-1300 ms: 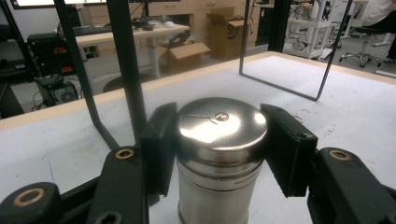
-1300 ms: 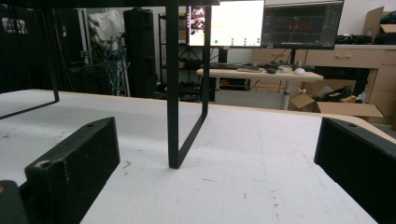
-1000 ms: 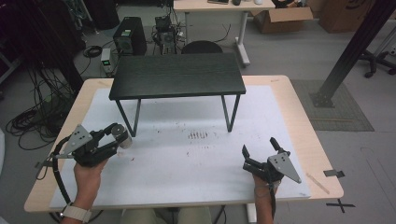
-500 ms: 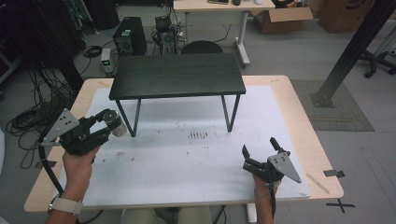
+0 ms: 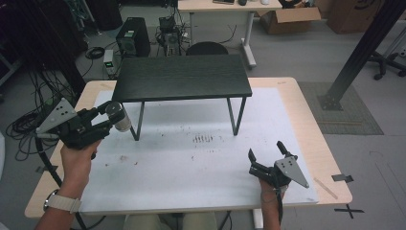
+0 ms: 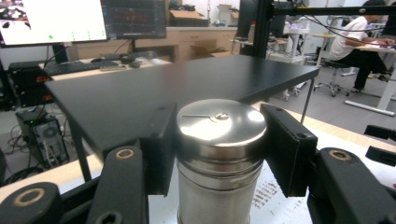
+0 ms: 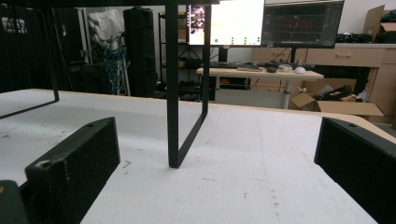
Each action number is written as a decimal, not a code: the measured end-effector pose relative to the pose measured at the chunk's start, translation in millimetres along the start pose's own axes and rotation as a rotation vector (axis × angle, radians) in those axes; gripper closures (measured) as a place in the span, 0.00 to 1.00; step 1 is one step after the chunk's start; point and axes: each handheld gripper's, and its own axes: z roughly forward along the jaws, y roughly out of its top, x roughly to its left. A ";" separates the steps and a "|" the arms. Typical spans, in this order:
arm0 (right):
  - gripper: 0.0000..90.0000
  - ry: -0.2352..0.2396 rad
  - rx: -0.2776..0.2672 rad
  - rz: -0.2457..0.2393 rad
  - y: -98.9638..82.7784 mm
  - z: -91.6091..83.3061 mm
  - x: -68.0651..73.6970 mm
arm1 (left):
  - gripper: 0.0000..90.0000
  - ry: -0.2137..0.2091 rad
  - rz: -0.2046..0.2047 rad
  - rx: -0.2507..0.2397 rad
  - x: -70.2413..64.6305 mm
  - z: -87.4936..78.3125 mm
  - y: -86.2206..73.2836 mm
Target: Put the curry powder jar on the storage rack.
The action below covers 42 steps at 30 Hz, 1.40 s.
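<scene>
A shiny steel can point(image 5: 118, 116) point(image 6: 218, 158) is clamped upright between the jaws of my left gripper point(image 5: 113, 116) point(image 6: 219, 154). It hangs in the air at the table's left side, just beside the left edge of a small black raised shelf point(image 5: 182, 77) point(image 6: 154, 88), with its lid about level with the shelf top. My right gripper point(image 5: 266, 154) point(image 7: 215, 172) rests low near the front right of the white mat, jaws spread wide with nothing between them, facing the shelf's leg point(image 7: 173, 84).
The shelf stands on thin black legs over the back half of a white mat point(image 5: 191, 163) on a wooden table point(image 5: 313, 139). Small dark marks point(image 5: 203, 139) dot the mat's middle. Desks, monitors, cables and computer cases surround the table.
My left gripper has lifted the steel can up off the mat, toward the height of the shelf top, and shifted slightly left. The right gripper has stayed where it was.
</scene>
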 end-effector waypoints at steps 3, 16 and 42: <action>0.00 0.000 0.001 -0.002 0.0 0.1 -0.2 | 0.55 -0.008 0.003 0.001 0.2 2.5 4.6; 0.00 0.000 0.001 0.002 0.0 0.1 -0.2 | 0.55 -0.052 0.015 -0.033 -1.7 24.9 35.3; 0.00 0.000 0.002 0.002 0.0 0.1 -0.2 | 0.55 -0.099 0.052 -0.039 0.6 83.0 83.1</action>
